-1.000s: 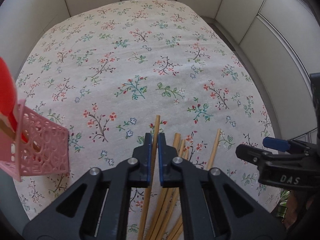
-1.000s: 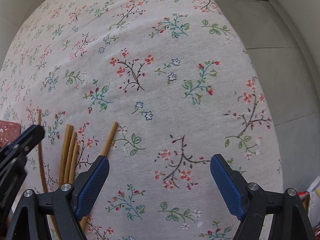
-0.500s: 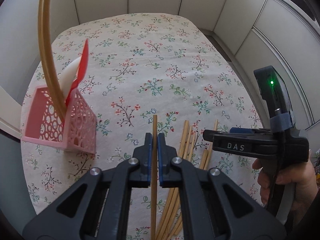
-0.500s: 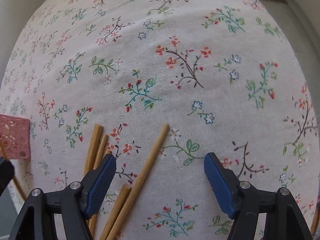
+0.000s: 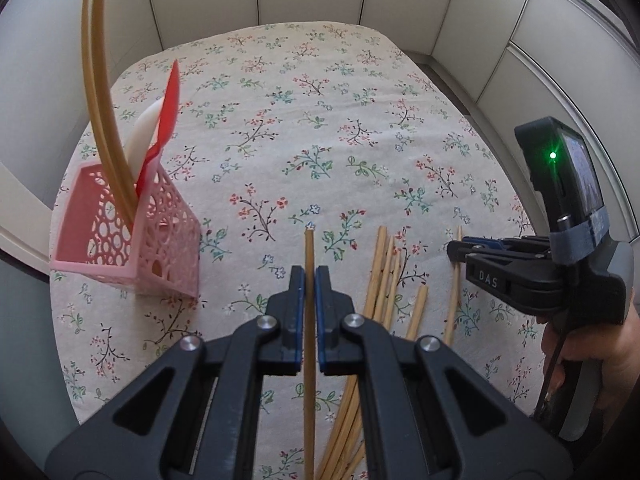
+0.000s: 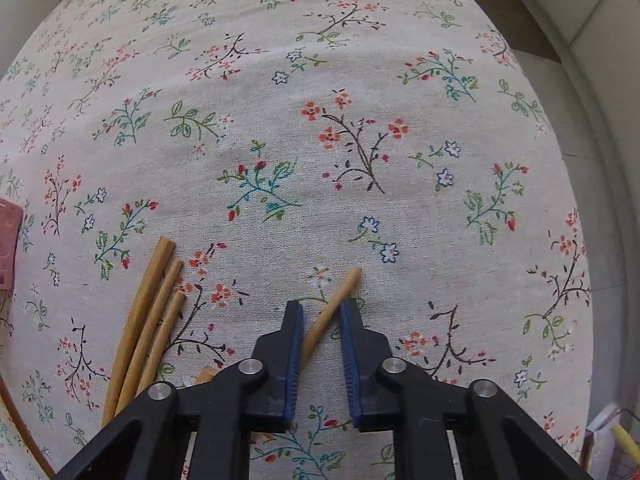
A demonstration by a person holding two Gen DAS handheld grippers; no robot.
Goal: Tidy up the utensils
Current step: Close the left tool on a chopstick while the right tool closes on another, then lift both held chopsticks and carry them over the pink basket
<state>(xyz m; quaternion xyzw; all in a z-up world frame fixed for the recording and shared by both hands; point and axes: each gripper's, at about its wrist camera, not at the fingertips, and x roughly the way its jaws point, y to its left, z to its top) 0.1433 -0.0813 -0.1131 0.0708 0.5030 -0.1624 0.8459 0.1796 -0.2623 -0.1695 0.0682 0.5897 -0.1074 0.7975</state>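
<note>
Chopstick (image 5: pixel 309 246) clenched in left gripper (image 5: pixel 309 276) above desk (image 5: pixel 320 120); right gripper (image 6: pixel 321 305), jaws just closed in, pinching second chopstick (image 6: pixel 346 284) lying toward right edge.

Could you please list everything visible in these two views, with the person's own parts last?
Tablecloth: one, cream floral, covering the table.
Basket: one, pink, perforated, on the cloth's left.
Upright chopsticks: two, wooden, standing in the basket.
Plastic utensils: two, white and red, in the basket.
Loose chopsticks: at least four, wooden, lying on the cloth.
Left gripper: black, blue pads, shut on a lifted chopstick.
Right gripper: same colours, jaws just closing on the rightmost chopstick.
Hand: one, holding the right gripper.
</note>
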